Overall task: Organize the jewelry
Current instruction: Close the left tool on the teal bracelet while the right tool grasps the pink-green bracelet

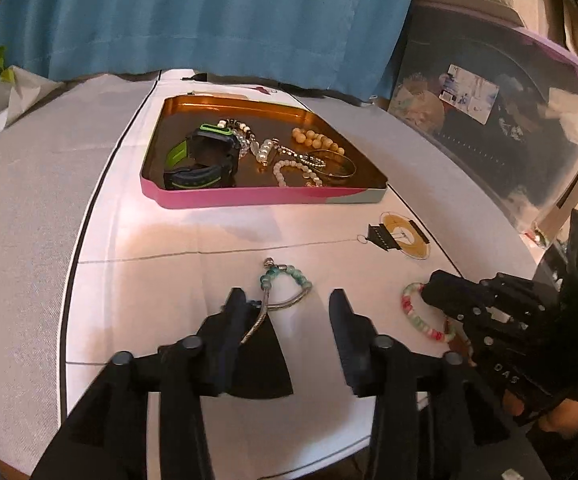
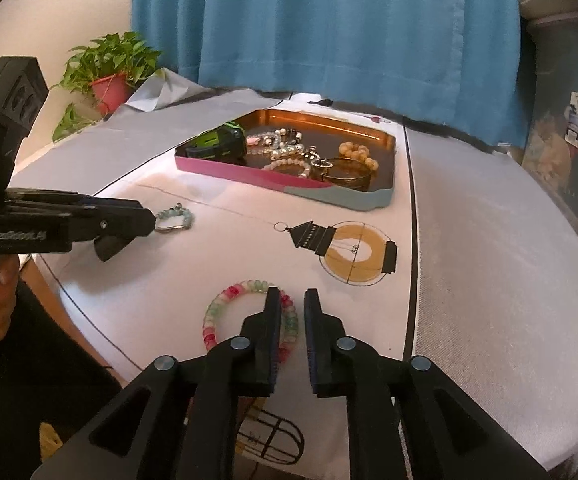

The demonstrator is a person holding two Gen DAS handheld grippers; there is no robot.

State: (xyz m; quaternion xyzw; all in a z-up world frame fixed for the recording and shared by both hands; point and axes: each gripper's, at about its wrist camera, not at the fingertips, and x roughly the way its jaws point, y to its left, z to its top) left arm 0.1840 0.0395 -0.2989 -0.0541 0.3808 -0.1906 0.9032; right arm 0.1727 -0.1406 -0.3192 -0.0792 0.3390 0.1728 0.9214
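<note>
The left gripper [image 1: 287, 300] stands partly open above the white cloth [image 1: 169, 240]. A silver bangle [image 1: 285, 286] strung with teal beads lies on the cloth between its fingers. The bangle's curved metal end passes just beside the left finger [image 1: 235, 312]; whether it touches the pad cannot be told. The other finger stands clear of the bangle, so nothing is clamped.

The right gripper [image 2: 291, 300] is nearly closed, with a narrow gap between its pads. A pink-and-green bead bracelet [image 2: 217, 312] lies flat on the cloth beneath it. The left finger [image 2: 271, 312] overlaps the bracelet's right arc, and beads show in the gap below the fingertips. Whether the pads press on the beads cannot be told.

The tray [image 1: 249, 197], pink-walled with a gold floor, sits farther back on the cloth, well apart from both grippers. It holds a green-and-black watch [image 1: 201, 156], pearl and wooden bead strands, and a gold bangle [image 1: 335, 164].
</note>
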